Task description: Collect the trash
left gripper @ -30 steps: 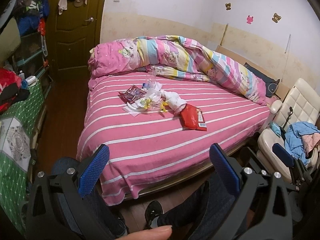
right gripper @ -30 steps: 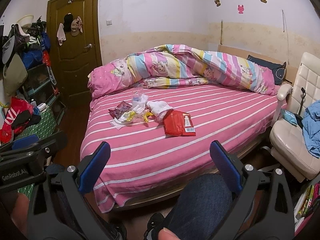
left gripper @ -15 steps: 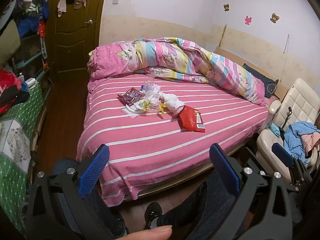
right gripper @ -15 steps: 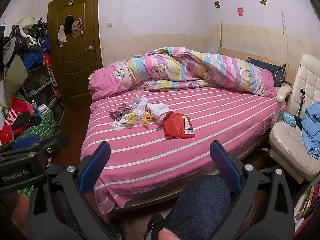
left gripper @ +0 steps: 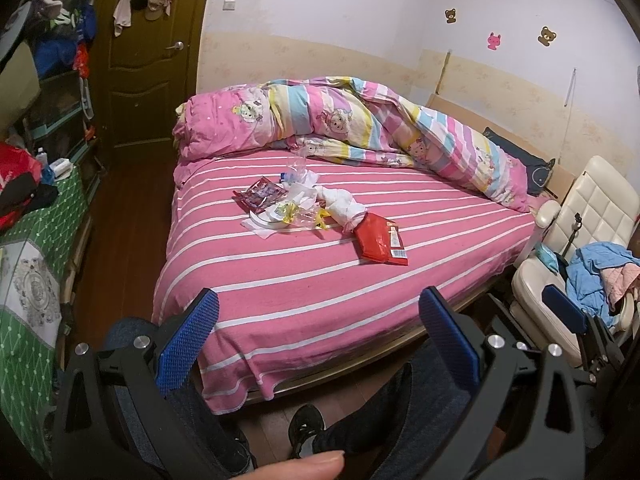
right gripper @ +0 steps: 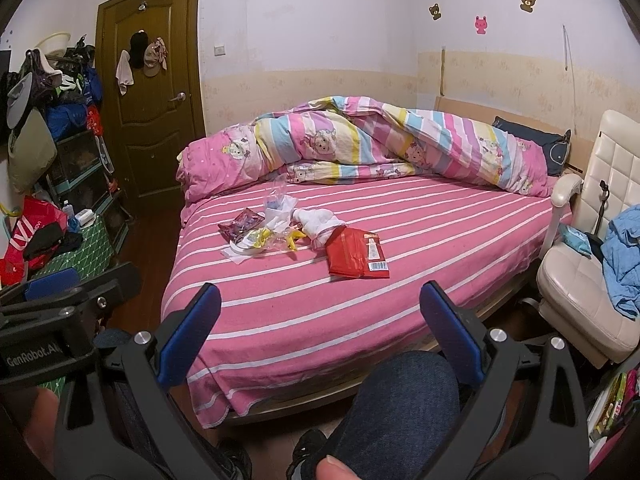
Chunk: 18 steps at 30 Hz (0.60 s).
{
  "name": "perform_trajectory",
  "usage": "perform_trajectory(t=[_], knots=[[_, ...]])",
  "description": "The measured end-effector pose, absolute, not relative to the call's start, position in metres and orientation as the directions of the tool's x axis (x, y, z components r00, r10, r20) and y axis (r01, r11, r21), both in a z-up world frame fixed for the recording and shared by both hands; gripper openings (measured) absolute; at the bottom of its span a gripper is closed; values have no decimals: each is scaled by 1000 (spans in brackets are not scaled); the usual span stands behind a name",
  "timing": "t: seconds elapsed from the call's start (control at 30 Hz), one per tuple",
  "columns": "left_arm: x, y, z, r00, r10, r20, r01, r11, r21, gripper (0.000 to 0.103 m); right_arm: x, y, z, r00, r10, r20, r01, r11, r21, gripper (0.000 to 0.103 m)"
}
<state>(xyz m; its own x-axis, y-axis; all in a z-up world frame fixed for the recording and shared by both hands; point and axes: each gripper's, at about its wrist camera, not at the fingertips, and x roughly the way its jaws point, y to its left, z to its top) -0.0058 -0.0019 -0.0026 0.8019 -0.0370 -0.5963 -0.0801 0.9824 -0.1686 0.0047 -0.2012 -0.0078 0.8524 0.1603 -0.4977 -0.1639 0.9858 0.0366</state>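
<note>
Bed (left gripper: 360, 300) foot edge near, trash pile (left gripper: 304, 208) mid-mattress, both claws seemingly empty

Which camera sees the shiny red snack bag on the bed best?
The right wrist view: the flat red foil snack bag lies nearer the middle of the picture, with its white barcode label facing the camera. The left wrist view also shows the whole bag, just more slanted and off to the right side.

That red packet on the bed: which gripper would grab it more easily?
Probably the right gripper: the red packet sits almost straight ahead of its open jaws. For the left gripper, also open, it lies off to the right.
</note>
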Motion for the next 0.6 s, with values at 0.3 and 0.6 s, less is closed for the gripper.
perform_trajectory(t=[0.3,0.6], knots=[[-7,-3,-2,803,-32,-595,-82,983,-164,97,4,-200,-8,854,159,-495,-164,986,34,98],[-2,-11,5,803,-6,-596,-89,988,-130,97,7,-201,-7,856,160,-492,-162,986,38,98]])
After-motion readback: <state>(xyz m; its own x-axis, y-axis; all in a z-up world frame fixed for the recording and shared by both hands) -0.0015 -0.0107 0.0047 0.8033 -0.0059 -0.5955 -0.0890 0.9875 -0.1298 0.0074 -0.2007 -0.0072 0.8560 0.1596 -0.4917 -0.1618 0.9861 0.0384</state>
